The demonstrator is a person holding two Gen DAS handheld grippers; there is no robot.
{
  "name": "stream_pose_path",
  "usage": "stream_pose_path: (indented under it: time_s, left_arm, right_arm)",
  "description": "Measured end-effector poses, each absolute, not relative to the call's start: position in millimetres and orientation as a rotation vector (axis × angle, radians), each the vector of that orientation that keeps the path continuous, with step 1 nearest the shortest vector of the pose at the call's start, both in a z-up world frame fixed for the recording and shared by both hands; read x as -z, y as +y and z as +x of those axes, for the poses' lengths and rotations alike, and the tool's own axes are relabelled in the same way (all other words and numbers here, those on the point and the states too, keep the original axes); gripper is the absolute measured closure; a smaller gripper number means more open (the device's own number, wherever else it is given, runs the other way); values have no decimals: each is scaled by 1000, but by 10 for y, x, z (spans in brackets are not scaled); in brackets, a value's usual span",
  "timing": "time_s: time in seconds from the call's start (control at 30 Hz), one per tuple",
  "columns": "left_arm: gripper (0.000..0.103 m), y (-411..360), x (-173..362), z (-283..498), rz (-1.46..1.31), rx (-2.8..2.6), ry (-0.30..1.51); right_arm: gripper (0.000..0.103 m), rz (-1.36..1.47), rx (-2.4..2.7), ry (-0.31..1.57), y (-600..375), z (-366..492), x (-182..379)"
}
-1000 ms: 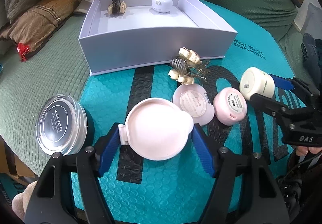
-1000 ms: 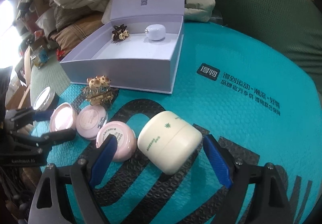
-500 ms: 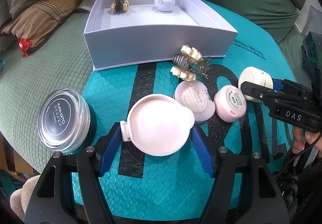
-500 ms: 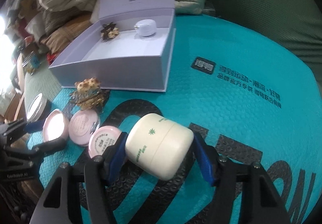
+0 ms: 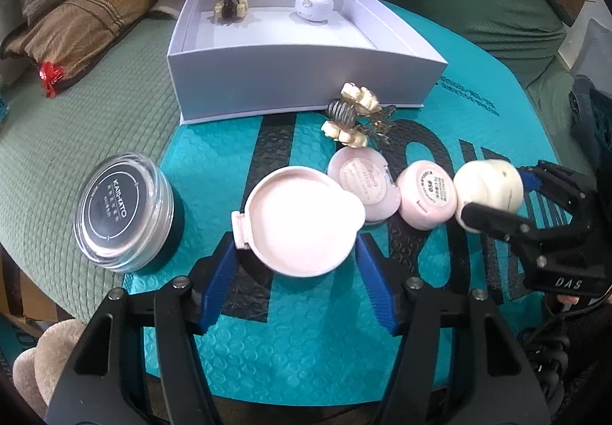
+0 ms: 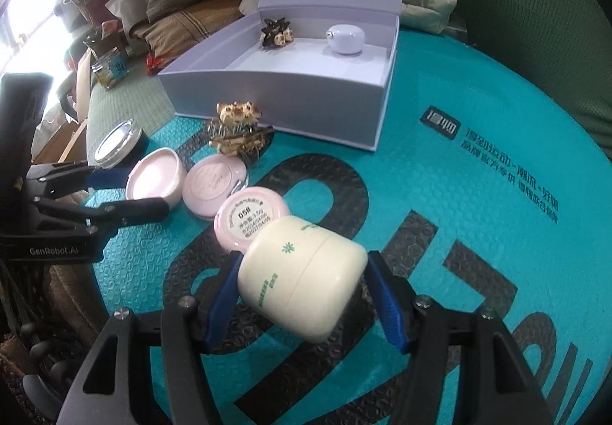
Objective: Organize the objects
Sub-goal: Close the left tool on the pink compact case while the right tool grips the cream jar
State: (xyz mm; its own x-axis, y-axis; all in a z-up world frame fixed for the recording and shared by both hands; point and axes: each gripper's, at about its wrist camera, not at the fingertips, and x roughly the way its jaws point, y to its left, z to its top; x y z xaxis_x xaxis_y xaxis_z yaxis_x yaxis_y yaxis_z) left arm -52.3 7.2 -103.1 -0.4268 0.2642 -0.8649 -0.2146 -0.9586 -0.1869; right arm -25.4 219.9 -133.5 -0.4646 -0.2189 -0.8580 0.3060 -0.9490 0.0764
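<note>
Two grippers on my rig, both loaded. My right gripper (image 6: 302, 295) is clamped on the cream jar (image 6: 302, 278), blue pads pressing both sides, jar tilted on its side; whether it is off the teal bubble mailer (image 6: 478, 253) I can't tell. In the left wrist view the same jar (image 5: 487, 192) shows blurred between the right fingers. My left gripper (image 5: 296, 272) has its blue pads against the edges of the large pink compact (image 5: 298, 220), looks gripped.

Between the two: a flat pink compact (image 5: 363, 190) and a small pink pot labelled 05# (image 6: 250, 220), side by side; the pot is just beside the cream jar. A flowered hair claw (image 5: 355, 115) lies close to the white gift box (image 5: 306, 81). Inside the open box, along the back wall: a dark hair claw (image 5: 230, 2) and a white pebble-shaped case (image 5: 313, 4), apart. A glass-lidded black jar (image 5: 124, 211) sits at the mailer's left edge on the green quilt (image 5: 76, 119).
</note>
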Motion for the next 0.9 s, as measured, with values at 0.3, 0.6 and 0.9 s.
stream_pose_path:
  time_s: [0.3, 0.6, 0.9]
  left_arm:
    - [20, 182, 1170, -597, -1506, -2446, 58]
    - [39, 163, 1235, -567, -1455, -2505, 110]
    - [40, 141, 1246, -523, -1446, -2514, 109]
  right_arm:
    - [38, 1402, 2487, 209, 2190, -145, 1334]
    - [38, 1430, 2533, 86, 2236, -212, 1438]
    - [45, 1440, 2515, 43, 2268, -192, 1464]
